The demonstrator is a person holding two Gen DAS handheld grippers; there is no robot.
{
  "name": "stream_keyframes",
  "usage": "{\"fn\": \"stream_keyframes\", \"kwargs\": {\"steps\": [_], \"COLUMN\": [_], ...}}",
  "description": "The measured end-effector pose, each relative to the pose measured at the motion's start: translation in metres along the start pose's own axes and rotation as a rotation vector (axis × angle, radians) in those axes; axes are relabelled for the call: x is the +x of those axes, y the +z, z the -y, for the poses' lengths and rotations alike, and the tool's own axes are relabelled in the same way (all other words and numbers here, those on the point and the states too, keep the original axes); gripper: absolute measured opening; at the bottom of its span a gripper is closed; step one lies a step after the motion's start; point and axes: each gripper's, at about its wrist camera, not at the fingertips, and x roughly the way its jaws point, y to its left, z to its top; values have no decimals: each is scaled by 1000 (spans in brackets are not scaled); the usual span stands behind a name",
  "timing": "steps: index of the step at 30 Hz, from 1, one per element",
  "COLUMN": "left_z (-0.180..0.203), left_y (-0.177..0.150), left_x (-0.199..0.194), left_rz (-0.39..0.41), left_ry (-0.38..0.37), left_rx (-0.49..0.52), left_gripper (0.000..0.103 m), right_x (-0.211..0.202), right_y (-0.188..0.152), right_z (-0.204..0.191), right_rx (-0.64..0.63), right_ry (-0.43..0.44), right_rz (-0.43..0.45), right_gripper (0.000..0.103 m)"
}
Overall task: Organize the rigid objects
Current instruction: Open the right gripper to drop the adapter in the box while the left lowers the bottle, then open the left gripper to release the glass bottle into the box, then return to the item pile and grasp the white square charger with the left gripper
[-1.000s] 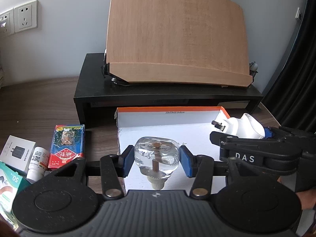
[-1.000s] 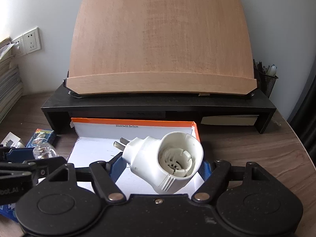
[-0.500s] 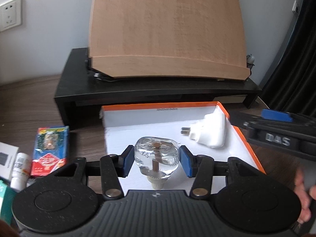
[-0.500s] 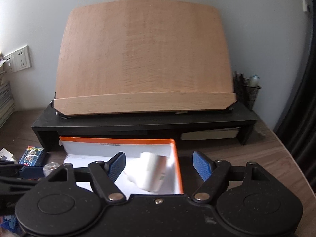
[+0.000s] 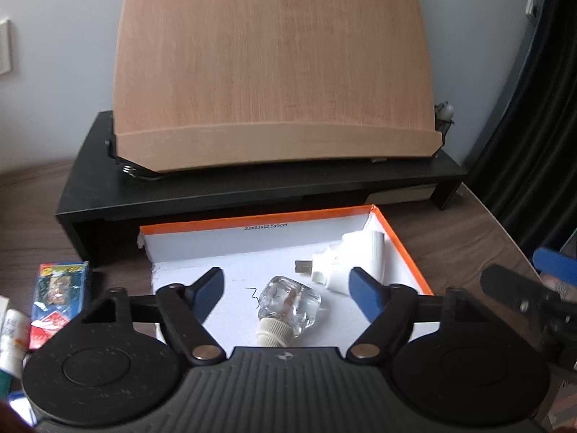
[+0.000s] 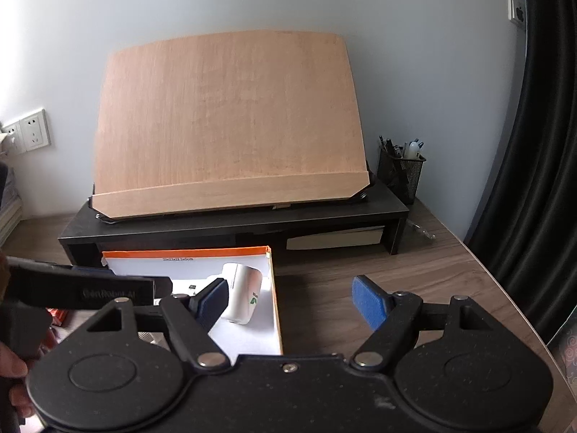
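A shallow white box with an orange rim (image 5: 404,249) lies on the desk in front of the black stand. Inside it lie a clear glass bottle with a cream cap (image 5: 288,306) and a white plug-in device (image 5: 351,263). My left gripper (image 5: 286,292) is open above the bottle, holding nothing. My right gripper (image 6: 290,301) is open and empty, to the right of the box (image 6: 276,310); the white plug-in device (image 6: 243,297) shows just past its left finger. The left gripper's body crosses the right wrist view at the left.
A black monitor stand (image 5: 252,187) with a tilted wooden board (image 5: 274,72) stands behind the box. A red-and-blue card pack (image 5: 57,303) and a small white bottle (image 5: 12,339) lie left of the box. A mesh pen holder (image 6: 400,173) stands at the back right.
My left gripper opened and dropped the glass bottle into the box. My right gripper, having released the white plug-in device into the box, drew back and to the right.
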Motion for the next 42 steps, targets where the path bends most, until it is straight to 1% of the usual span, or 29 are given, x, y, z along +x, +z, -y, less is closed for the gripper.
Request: {"fn": "stream_keyframes", "kwargs": {"steps": [2,3,6,11,16,24,30,36,39,42], "left_z": [3,4,6,11,14,15,8,-10,-27,-48], "left_y": [-1,-2,-6,-19,-35,-57,-66,-75,-80,-88], "left_x": [-10,-15,-32,-53,-73,-94,-104,-113,-121,-132], "left_rz": [10,10,6,1,11,27,43,50,47,51], "left_ry": [17,31,72,128,165,202,216,218,228,242], "left_rx": [-5,-8,-24,-61,-108,-174,-198,-208,-222,-248], "left_gripper": [83,87,94,97,99,99,99,99,99,99], "right_x": [-7,-9,-17,-30,-44,-56,-58,-58,-56,-55], "right_y": [-2,-3,-6,-10,-16,-26,-33,-36,-37,-40], "right_z": [1,1,1,-2,-1,-5,-11,-28,-46,-72], "right_rx": [-1,0,0,-7,-32,-78,-92,-100,-103,-135], "right_ry": [13,22,50,95,149,211,230,233,247,273], "right_rz": [6,6,3,1,5,-11,-23,-32,-50,-60], "right_gripper": [91,91,91,92,96,97,97,97,97,97]}}
